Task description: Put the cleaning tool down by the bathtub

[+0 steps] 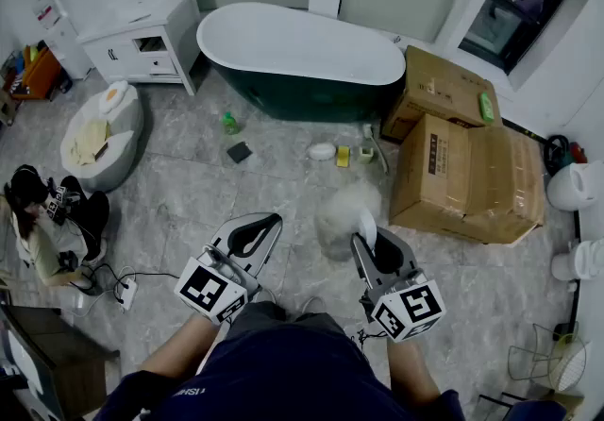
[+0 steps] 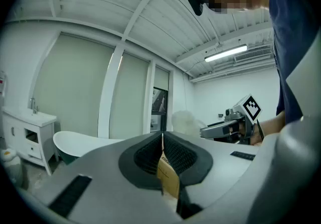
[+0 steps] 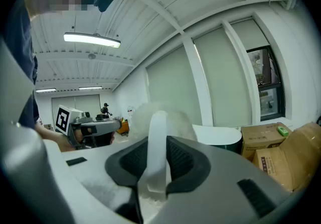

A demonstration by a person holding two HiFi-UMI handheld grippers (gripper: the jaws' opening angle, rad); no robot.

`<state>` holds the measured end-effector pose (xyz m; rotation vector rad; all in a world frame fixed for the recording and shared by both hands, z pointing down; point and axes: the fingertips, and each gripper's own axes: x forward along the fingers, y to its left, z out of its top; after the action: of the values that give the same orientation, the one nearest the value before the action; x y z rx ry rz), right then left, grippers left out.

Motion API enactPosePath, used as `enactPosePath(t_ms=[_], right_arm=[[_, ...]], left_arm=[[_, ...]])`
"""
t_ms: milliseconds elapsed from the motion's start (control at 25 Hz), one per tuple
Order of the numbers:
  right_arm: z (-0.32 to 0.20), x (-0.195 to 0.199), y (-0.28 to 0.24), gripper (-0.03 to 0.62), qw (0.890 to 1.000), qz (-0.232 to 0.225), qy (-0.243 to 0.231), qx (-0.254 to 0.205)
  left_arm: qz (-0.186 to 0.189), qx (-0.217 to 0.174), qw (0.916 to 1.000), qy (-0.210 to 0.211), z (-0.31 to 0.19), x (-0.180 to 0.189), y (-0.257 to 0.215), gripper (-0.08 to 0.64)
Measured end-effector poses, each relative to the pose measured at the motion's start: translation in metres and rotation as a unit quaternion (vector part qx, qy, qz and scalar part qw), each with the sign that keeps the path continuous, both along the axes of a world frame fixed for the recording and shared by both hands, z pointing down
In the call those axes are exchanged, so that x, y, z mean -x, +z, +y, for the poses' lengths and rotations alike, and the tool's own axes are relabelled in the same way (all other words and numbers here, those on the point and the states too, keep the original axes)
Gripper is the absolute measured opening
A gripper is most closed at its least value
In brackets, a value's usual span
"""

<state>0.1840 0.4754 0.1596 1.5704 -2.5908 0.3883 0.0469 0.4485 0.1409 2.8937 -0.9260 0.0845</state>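
Observation:
The cleaning tool is a fluffy white duster with a flat white handle. My right gripper is shut on that handle and holds the duster in the air, well short of the bathtub. In the right gripper view the handle stands upright between the pads, with the fluffy head beyond it. The bathtub, white inside and dark green outside, stands against the far wall. My left gripper hovers to the left of the duster, its jaws shut with nothing between them.
Two cardboard boxes sit right of the tub. A green bottle, a dark sponge and small items lie on the floor before it. At the left are a white vanity, a beanbag and a seated person.

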Motion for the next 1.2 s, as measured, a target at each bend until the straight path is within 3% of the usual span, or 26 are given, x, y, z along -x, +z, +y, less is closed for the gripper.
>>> enactPosePath(t_ms=[800, 1200], right_arm=[[0.002, -0.004, 0.003, 0.095, 1.0, -0.003, -0.015, 0.0], [0.019, -0.035, 0.01, 0.095, 1.0, -0.002, -0.031, 0.0]], left_arm=[[-0.009, 0.004, 0.9999, -0.009, 0.005, -0.006, 0.005, 0.037], [-0.01, 0.009, 0.9994, -0.03, 0.029, -0.035, 0.014, 0.037]])
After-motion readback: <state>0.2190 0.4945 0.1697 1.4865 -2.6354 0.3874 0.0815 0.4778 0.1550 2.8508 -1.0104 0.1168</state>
